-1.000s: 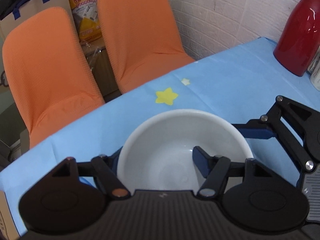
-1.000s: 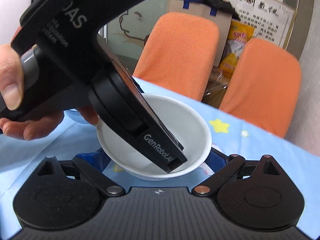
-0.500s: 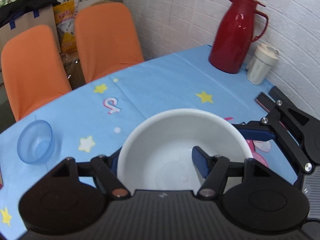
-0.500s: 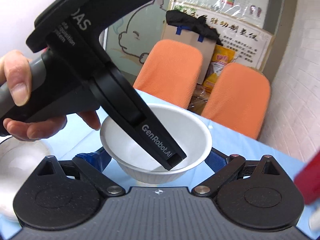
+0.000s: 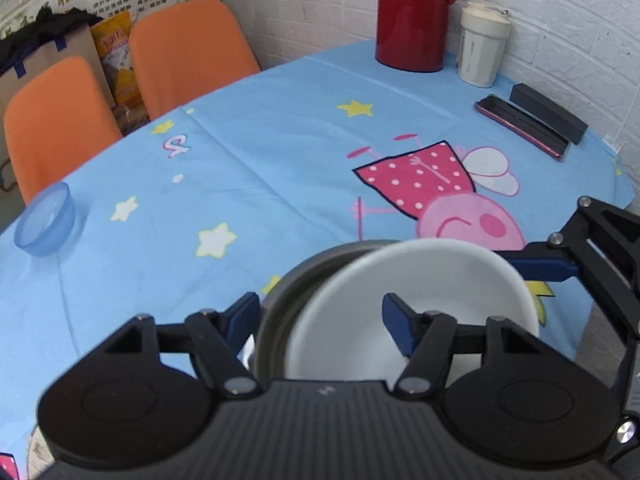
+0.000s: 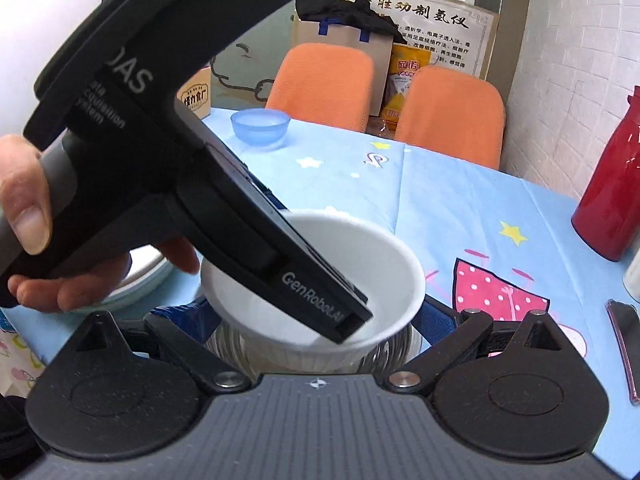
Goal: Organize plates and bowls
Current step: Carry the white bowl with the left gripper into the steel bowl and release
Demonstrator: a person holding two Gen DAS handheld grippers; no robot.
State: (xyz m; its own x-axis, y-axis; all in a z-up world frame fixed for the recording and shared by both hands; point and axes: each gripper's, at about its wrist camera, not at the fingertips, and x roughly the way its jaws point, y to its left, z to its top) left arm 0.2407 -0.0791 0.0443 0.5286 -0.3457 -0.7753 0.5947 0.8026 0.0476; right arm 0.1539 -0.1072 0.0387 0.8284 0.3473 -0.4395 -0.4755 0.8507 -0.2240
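A white bowl is held by both grippers over a clear glass bowl, tilted and partly inside it. My left gripper is shut on the white bowl's near rim, one finger inside and one outside. In the right wrist view the white bowl sits above the ribbed glass bowl. My right gripper has its blue pads on either side of the white bowl. The left gripper's body crosses that view.
A blue plastic bowl stands at the table's far left edge. A red thermos, a white cup and two dark cases stand at the far right. Two orange chairs are behind the blue tablecloth. White plates lie left.
Both grippers have carried the white bowl rightward and down, over the glass bowl. The view has swung from the chairs toward the table's right side.
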